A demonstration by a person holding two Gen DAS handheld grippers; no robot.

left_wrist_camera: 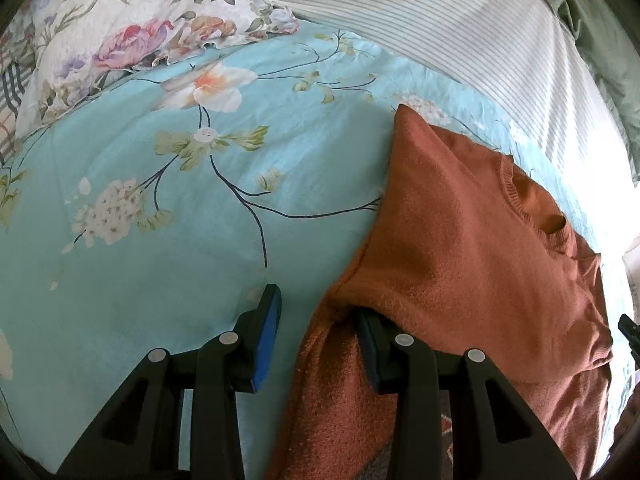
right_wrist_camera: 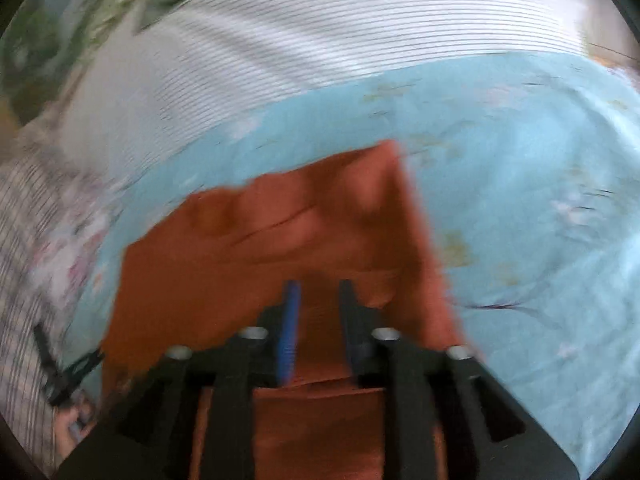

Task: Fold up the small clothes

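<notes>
A rust-orange knit sweater lies on a light blue floral bedsheet, partly folded, its neckline at the right. My left gripper is open; its left finger stands on the sheet and its right finger is tucked under a fold of the sweater. In the blurred right wrist view the sweater fills the middle. My right gripper is over it with the jaws a small gap apart and orange cloth showing between them; whether they hold it is unclear.
A floral pillow lies at the far left. A white striped cover runs along the far side, also in the right wrist view. Green cloth sits at the far right. The other gripper's tip shows at the right edge.
</notes>
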